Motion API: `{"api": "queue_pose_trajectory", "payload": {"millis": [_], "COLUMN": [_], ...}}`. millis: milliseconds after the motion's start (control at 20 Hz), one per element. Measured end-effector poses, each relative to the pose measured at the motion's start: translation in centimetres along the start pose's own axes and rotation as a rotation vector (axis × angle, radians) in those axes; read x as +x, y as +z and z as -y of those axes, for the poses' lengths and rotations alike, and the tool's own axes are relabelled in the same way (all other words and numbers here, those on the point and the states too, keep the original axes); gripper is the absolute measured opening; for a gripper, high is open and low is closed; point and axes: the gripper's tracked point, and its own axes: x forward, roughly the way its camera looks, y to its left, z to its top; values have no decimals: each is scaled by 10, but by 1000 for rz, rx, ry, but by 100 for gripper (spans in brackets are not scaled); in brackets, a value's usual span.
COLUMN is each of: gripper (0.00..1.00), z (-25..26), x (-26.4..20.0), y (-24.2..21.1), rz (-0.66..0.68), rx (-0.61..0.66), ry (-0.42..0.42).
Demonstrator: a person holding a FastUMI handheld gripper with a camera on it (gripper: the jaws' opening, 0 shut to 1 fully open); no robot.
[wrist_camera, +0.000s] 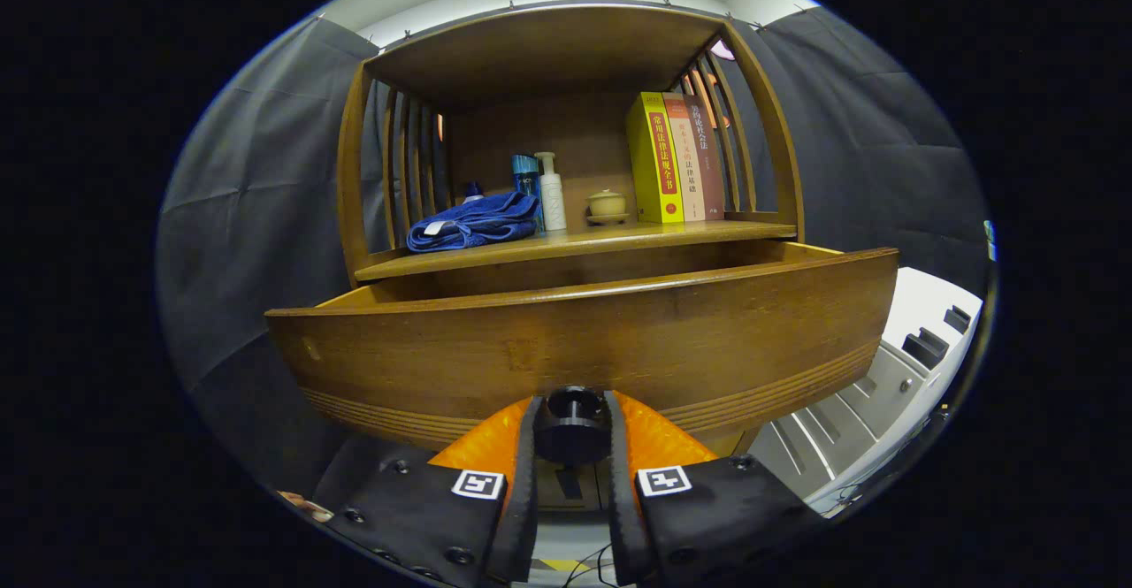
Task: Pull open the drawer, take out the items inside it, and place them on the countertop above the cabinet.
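I see gripper pinching round dark knob of drawer, one finger on each side of knob. Drawer stands pulled out from wooden cabinet, front panel near me; inside hidden behind panel. On shelf above, far: blue towel at left, two bottles, small lidded cup, three books at right.

The yellow book bears 常用法律法规全书 on its spine.
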Motion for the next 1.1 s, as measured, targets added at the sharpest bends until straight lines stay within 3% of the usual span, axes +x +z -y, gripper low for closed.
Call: {"api": "queue_pose_trajectory", "payload": {"millis": [500,700,950,1050,1100], "gripper": [42,51,84,98,98], "z": [-1,-2,-7,-8,-11], "x": [-6,-6,-16,-30,-36], "y": [-12,-13,5,39,65], "rz": [-1,-1,41,118,166], "rx": [-15,-21,-43,-49,-53], "ry": [-2,5,24,20,27]}}
